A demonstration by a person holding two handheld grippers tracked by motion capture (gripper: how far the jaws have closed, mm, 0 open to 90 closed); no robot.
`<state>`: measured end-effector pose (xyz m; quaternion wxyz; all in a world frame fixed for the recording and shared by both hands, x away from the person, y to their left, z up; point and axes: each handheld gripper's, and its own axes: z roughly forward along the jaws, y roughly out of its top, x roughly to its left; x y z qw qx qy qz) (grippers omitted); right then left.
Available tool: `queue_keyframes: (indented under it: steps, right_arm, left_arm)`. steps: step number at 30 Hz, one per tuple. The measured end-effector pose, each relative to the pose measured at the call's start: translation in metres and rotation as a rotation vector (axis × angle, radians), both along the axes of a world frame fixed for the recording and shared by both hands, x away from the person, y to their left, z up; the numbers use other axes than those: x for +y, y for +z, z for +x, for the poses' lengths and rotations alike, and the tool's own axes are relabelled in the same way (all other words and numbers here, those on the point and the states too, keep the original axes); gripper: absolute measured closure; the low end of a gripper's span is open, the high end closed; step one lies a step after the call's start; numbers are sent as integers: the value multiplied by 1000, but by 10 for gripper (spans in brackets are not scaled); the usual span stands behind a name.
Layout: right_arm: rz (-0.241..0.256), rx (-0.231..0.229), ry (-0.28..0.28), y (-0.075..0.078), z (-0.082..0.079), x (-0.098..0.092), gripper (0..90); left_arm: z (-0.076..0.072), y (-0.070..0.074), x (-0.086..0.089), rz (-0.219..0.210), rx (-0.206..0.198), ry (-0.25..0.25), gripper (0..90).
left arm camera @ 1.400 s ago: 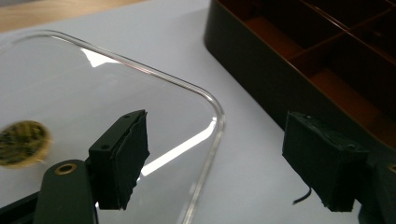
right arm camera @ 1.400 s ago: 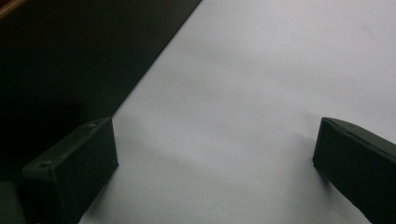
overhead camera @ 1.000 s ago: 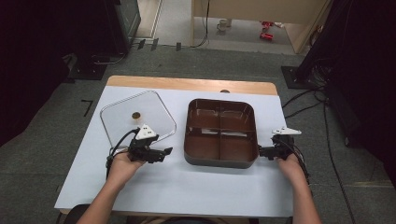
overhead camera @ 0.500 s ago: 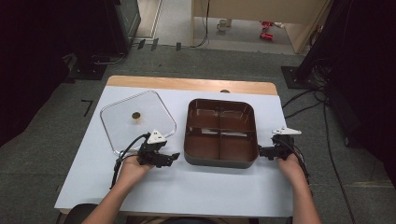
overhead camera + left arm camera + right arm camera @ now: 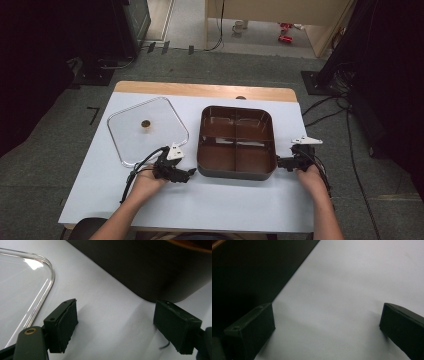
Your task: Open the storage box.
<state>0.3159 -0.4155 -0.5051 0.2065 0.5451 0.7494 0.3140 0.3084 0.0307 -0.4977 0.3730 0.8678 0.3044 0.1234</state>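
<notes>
Black pads [image 5: 62, 325] of the left claw [image 5: 117, 327] spread wide over bare white tabletop [image 5: 107, 305], nothing between them. Low in the left gripper view, one pad at lower left, the other at lower right. Beyond the right-hand pad, the dark outer wall of the brown tray [image 5: 155, 270], filling the upper right of the frame, near but apart from the pad. At the upper left, the rounded corner of the clear lid [image 5: 22, 282], flat on the tabletop, just beyond the left-hand pad.

Seen from the high view, left claw [image 5: 189, 174] at lower centre-left, aimed toward the tray's lower left corner, just beside it, held in a hand [image 5: 147, 180] coming up from the bottom edge. Grey three-cornered plate on top, cable trailing to the left.

Right claw [image 5: 327, 327] likewise wide open over plain tabletop, empty. Tray wall dark along the upper left of the right gripper view, close by the left-hand pad; touching or not, cannot tell. In the high view, right claw [image 5: 281, 162] at the tray's lower right corner, pointing at its side.

Brown tray [image 5: 236, 142] at frame centre, four compartments. Clear lid [image 5: 147, 130] to its left, small brown knob in its middle.
</notes>
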Motion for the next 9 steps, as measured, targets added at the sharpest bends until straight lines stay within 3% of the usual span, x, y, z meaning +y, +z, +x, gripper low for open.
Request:
queue_keyframes:
  steps: [9]
  right_arm:
    - [0, 0, 0, 0, 0, 0, 0]
  left_arm:
    - [-2, -2, -2, -2, -9, 5, 168]
